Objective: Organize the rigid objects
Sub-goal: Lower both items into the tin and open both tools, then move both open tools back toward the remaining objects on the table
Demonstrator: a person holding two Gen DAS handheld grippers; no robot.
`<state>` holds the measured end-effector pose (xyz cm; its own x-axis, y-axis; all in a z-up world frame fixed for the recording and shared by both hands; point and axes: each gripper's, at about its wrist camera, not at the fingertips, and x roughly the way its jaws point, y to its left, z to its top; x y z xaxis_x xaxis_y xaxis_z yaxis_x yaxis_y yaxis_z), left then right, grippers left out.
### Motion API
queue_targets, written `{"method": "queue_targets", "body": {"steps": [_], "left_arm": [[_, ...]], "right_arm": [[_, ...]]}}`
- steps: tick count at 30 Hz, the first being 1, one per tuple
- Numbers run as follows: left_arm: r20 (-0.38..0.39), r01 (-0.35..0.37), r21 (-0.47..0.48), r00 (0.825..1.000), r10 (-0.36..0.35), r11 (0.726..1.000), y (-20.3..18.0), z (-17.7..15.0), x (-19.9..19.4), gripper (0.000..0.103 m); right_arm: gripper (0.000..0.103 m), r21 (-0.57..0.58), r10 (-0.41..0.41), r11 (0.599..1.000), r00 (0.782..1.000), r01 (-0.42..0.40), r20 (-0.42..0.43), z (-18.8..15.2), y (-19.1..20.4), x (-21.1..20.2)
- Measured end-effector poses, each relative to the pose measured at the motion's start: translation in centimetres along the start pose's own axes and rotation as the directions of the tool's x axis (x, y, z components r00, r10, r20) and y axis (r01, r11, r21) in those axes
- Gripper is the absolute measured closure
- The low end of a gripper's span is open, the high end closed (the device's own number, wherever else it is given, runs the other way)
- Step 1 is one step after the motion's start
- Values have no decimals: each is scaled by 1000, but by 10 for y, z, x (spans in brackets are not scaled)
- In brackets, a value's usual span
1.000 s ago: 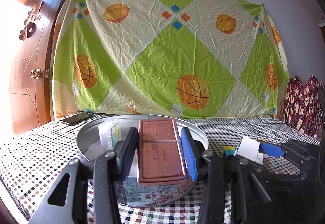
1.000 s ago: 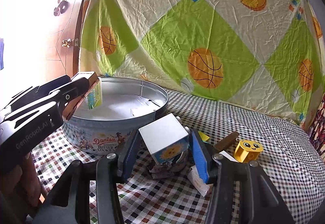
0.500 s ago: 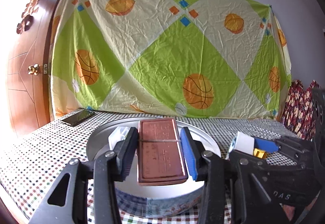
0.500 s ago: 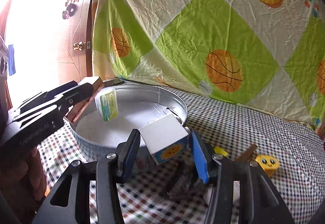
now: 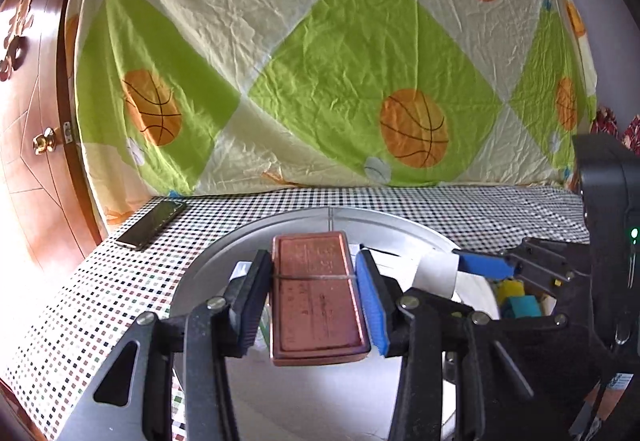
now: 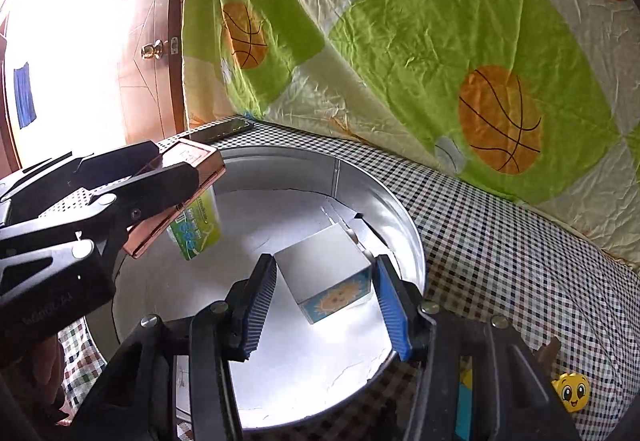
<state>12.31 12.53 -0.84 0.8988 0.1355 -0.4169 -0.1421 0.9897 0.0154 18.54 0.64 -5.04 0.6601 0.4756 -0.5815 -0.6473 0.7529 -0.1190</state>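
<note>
My left gripper is shut on a flat copper-brown box and holds it level above the round silver tin. In the right wrist view, my right gripper is shut on a white cube with a sun picture, hanging over the tin's floor. There the left gripper comes in from the left with the copper box. A green-and-white carton stands inside the tin beneath it. The white cube also shows in the left wrist view beside a blue pad.
A dark phone lies on the checked cloth at the back left. A yellow smiley block and other small pieces sit right of the tin. A basketball-print sheet hangs behind, and a wooden door stands at left.
Both grippers moved forward with their loads, from near the tin's front wall to over its inside. The white cube left the cloth area and now hangs above the tin floor.
</note>
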Motion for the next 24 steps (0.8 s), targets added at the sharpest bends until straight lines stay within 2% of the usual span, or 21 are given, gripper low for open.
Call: {"method": "queue_targets", "body": {"steps": [3,4,5,6,8,11,15,17,18,21,24], "left_arm": [[-28,-20,17,999,21,1000,0,-1,9,60],[-20,-29,11,999,29,1000,1,-1,10,59],[-18,-38,8,999,38,999,3,0,11,52],[-21,-44,4,999,44,999,5,0,11,44],[-12,-45,-17,999,45,999,9,0,10,36],[17,-54,-36,998,55,998,12,-1,-3,30],[76,-53,-30,996,55,998,2,-7,-27,16],[102,-42,-21,994,44,999,-10,-14,-38,13],[110,-33,-13,993,34,999,-16,-17,-43,11],[114,5,-4,993,-4,1000,-37,-30,-54,9],[106,52,13,993,-53,999,-60,-41,-61,3]], "right_arm": [[49,9,5,1000,1000,-5,-9,1,-1,6],[45,14,11,1000,1000,-10,-13,1,-2,6],[38,18,11,1000,1000,-11,-12,0,-2,6],[37,22,8,1000,1000,-7,-6,0,-3,4],[34,28,4,1000,1000,-4,9,-1,-5,-2],[34,33,-8,999,999,7,46,-6,-13,-23],[31,56,-61,997,995,57,83,-31,-36,-63],[23,86,-103,992,991,96,86,-50,-53,-83],[22,99,-132,987,988,123,86,-59,-61,-91],[20,141,-198,972,979,190,48,-90,-85,-108],[20,143,-203,969,979,201,-2,-109,-95,-110]]}}
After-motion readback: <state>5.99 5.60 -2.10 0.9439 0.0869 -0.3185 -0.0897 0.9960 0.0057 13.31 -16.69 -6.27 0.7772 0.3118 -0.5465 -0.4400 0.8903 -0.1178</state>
